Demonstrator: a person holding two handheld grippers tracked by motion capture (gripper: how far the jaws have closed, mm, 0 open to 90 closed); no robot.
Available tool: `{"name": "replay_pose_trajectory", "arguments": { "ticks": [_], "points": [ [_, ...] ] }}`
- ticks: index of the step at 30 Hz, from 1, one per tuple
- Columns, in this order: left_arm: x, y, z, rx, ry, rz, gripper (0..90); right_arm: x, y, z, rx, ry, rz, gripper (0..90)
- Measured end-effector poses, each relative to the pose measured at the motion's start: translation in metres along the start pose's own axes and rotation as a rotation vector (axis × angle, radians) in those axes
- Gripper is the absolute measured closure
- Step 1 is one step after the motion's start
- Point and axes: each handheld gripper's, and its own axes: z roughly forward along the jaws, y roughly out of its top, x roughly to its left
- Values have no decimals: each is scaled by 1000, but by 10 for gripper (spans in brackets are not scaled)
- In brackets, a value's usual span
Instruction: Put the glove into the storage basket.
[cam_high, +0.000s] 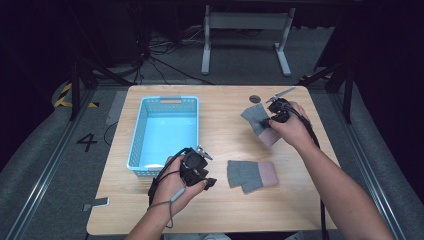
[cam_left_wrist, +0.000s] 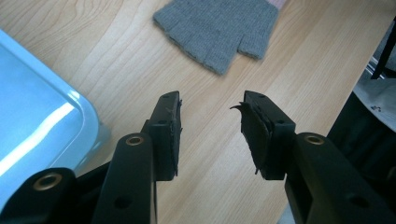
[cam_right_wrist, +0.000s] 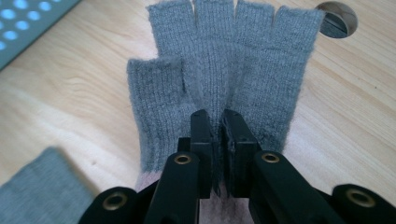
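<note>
Two grey fingerless gloves with pink cuffs are on the wooden table (cam_high: 220, 210). One glove (cam_high: 252, 175) (cam_left_wrist: 219, 28) lies flat near the table's middle. My left gripper (cam_high: 209, 176) (cam_left_wrist: 211, 126) hovers just left of it, open, with nothing between its jaws. The other glove (cam_high: 256, 117) (cam_right_wrist: 224, 70) is at the far right, where my right gripper (cam_high: 274, 118) (cam_right_wrist: 219, 140) is shut on it. The pads pinch a fold of the knit at the palm, and the glove's finger stubs point away from the gripper.
A light blue perforated basket (cam_high: 137, 132) (cam_left_wrist: 42, 126) (cam_right_wrist: 28, 18) stands empty on the table's left half, close behind my left hand. A round cable hole (cam_high: 255, 98) (cam_right_wrist: 337, 18) sits near the far edge. The table's right edge is close to the right forearm.
</note>
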Motion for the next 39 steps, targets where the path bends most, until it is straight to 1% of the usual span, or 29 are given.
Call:
{"name": "replay_pose_trajectory", "arguments": {
  "ticks": [1,3,4,6,8,9,13,14,15,16,17,19,21,23,24,25,26,27,28,30,32,33,34,35,37,39],
  "points": [
    [0,0,0,0,0,0,586,0,0,0,0,0,0,848],
    [0,1,1,-4,-4,0,587,3,-2,-8,-6,11,-13,848],
    [0,1,1,-4,-4,2,586,7,-5,-16,-16,22,-20,848],
    [0,2,1,-2,-2,5,586,10,-7,-23,-21,38,-40,848],
    [0,3,1,-3,-5,8,585,14,-10,-30,-25,45,-54,847],
    [0,3,1,-3,-7,8,585,14,-10,-30,-25,45,-54,847],
    [0,4,1,-5,-5,8,584,23,-16,-41,-32,75,-100,846],
    [0,4,1,-4,-5,9,584,28,-20,-46,-28,93,-122,846],
    [0,4,1,-4,-6,9,584,28,-20,-46,-28,93,-122,846],
    [0,4,1,-5,-7,8,583,33,-24,-50,-24,110,-141,845],
    [0,5,1,-6,-8,8,583,36,-26,-52,-22,112,-152,846],
    [0,5,1,-8,-8,8,582,38,-28,-54,-20,121,-160,845],
    [0,4,1,-6,-8,7,581,44,-34,-58,-14,146,-188,845],
    [0,4,1,-6,-6,7,581,45,-36,-59,-12,155,-194,845],
    [0,4,2,-5,-8,6,581,49,-39,-60,-2,172,-221,845],
    [0,5,2,-6,-10,7,581,49,-39,-60,-2,172,-221,845],
    [0,5,2,-4,-12,7,582,53,-43,-60,14,184,-240,844],
    [0,5,2,-4,-12,7,582,53,-43,-60,14,184,-240,844],
    [0,5,2,-4,-11,8,582,55,-45,-59,22,189,-251,844],
    [0,5,3,-4,-13,7,585,60,-51,-57,40,214,-274,844],
    [0,5,4,-3,-15,6,587,62,-53,-55,42,218,-277,844],
    [0,5,4,-3,-15,7,587,63,-55,-54,47,227,-285,845],
    [0,5,5,-4,-17,7,591,67,-59,-50,56,236,-293,844],
    [0,5,5,-6,-17,7,591,67,-59,-50,56,236,-293,844],
    [0,5,5,-9,-18,7,596,71,-64,-43,70,252,-306,844],
    [0,5,5,-12,-17,4,597,71,-65,-40,77,256,-310,844]
  ]
}}
